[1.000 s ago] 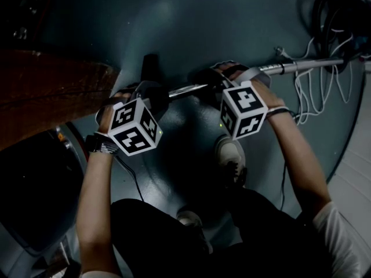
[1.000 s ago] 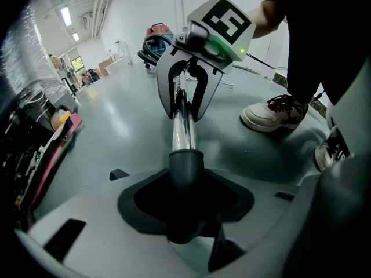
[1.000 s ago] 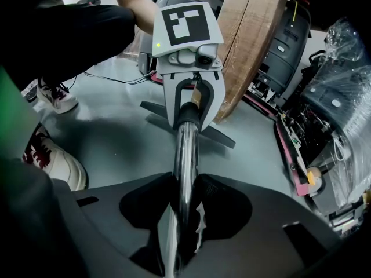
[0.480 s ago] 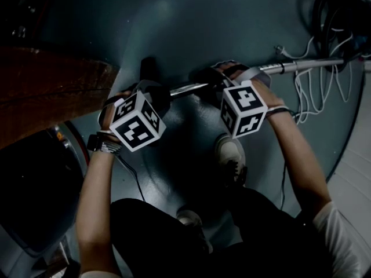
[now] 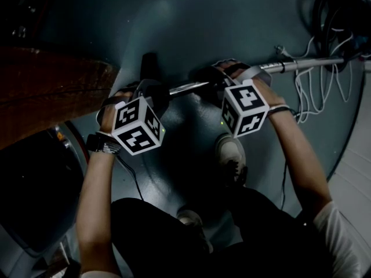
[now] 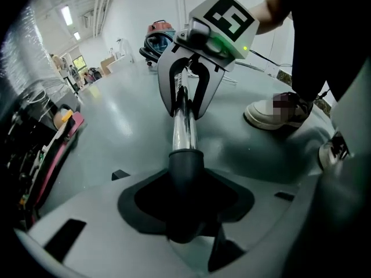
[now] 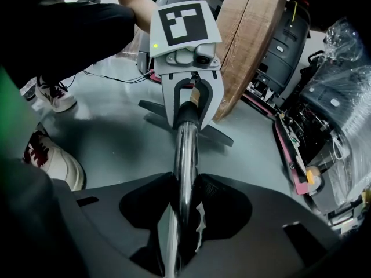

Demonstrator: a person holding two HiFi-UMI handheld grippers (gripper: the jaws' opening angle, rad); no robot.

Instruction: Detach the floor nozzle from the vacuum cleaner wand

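Chrome wand (image 7: 185,155) lies nearly level above the blue-grey floor (image 5: 232,28), spanning both grippers.

Left gripper (image 7: 189,106): fingers (image 7: 172,103) pinched on the black sleeve (image 6: 185,167) that the chrome tube runs into. In the left gripper view the sleeve sits centred in the gap, one finger either side, with bare tube starting just beyond the tips. Seen from the right gripper view, the sleeve fills the space between the two grey fingers.

Right gripper (image 6: 186,100): fingers clamped on the bare chrome tube, further along the wand from the sleeve. The right gripper view shows the tube straight down the middle of the gap with dark pads against both flanks.

Floor nozzle (image 7: 223,135): black, flat, low on the floor just past the left gripper, its wings showing on either side of that gripper's fingers. Whether it touches the floor, I cannot tell.

A short run of bare tube separates the two grippers; they are near but apart.

Left hand (image 5: 110,112) and right hand (image 5: 264,91) sit behind the marker cubes.

Surroundings: brown wooden disc (image 7: 252,45) standing on edge close behind the nozzle; white shoe (image 6: 272,112) on the floor beside the wand; white cables (image 5: 307,91) near the wand's far end.
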